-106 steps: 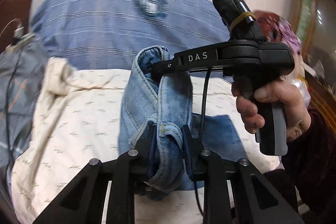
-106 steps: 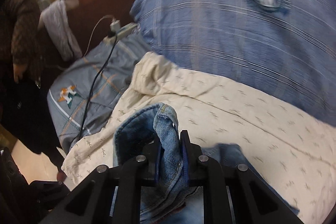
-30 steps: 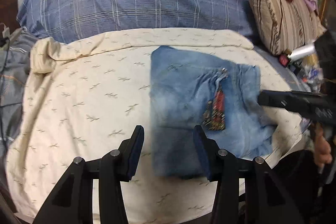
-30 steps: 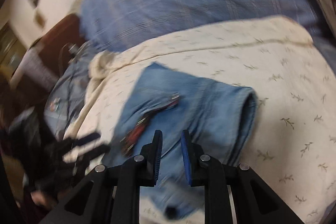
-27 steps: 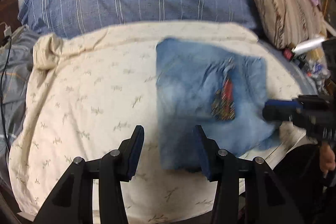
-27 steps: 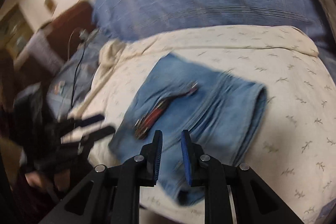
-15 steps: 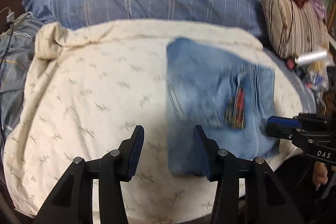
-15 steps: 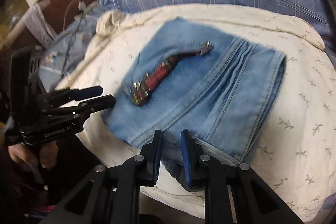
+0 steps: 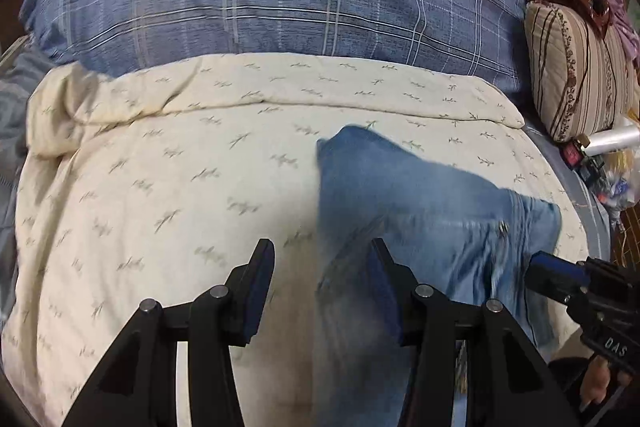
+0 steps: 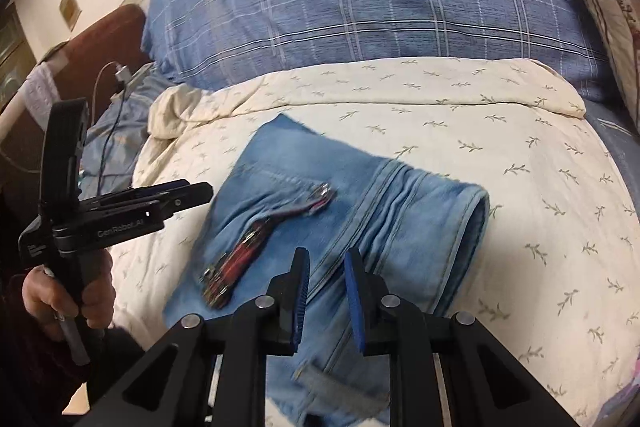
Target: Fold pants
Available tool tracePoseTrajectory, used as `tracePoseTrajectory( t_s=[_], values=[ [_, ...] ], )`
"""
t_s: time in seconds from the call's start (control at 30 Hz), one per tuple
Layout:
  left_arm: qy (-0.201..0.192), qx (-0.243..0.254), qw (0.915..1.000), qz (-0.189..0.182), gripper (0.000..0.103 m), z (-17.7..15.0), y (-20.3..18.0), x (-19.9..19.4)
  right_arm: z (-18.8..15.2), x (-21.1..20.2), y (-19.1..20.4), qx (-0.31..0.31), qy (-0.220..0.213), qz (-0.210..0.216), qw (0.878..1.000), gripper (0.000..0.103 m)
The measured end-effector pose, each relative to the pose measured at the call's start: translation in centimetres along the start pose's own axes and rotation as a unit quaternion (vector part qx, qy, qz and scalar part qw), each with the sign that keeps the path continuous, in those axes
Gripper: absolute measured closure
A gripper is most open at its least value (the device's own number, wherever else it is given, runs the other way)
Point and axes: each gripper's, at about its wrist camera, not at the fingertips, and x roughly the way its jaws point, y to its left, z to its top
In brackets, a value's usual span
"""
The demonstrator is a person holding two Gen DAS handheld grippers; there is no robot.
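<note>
Lying folded on the cream leaf-print bedspread [image 10: 520,155], light-blue denim pants [image 10: 360,203]; both hand-held grippers [image 9: 320,267] [image 10: 326,267] released, risking near edge slipping off bed, unfolding.

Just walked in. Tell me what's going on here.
A person is folding jeans on a cream bedspread, holding a gripper in each hand. The jeans lie folded into a compact bundle, a red patterned strip showing on top. Neither gripper holds anything: the left gripper is wide open at the bundle's left edge, and the right gripper sits over the jeans, jaws slightly apart. A blue plaid pillow lies behind.
</note>
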Motion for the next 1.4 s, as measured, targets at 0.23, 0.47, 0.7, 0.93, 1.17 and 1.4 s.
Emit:
tracePoseTrajectory(
  t_s=[0.23, 0.47, 0.7, 0.93, 1.17, 1.4],
  values=[
    [0.022, 0.052, 0.9978, 0.033, 0.053, 0.8, -1.7, 3.7, 0.3, 3.0, -2.3, 0.032, 0.02, 0.006, 0.999, 0.082],
    [0.03, 0.037, 0.998, 0.042, 0.041, 0.7, -0.9, 4.6, 0.0, 4.3, -4.2, 0.072, 0.026, 0.043, 0.996, 0.081],
    [-0.035, 0.045, 0.9939, 0.094, 0.041, -1.1, -1.8, -0.9, -0.7, 1.7, -2.5, 0.035, -0.01, 0.044, 0.998, 0.081],
    [-0.069, 0.035, 0.9906, 0.112, 0.039, -3.8, -1.4, -4.8, -2.8, -1.2, 0.4, -0.016, -0.025, 0.047, 0.998, 0.081],
    [-0.077, 0.029, 0.9894, 0.12, 0.039, -5.5, -1.1, -5.7, -4.4, -1.6, 1.9, -0.029, -0.011, 0.048, 0.998, 0.081],
    [-0.06, 0.027, 0.9906, 0.12, 0.039, -6.9, -1.0, -4.9, -5.2, -1.0, 2.8, -0.039, 0.005, 0.041, 0.998, 0.081]
  ],
)
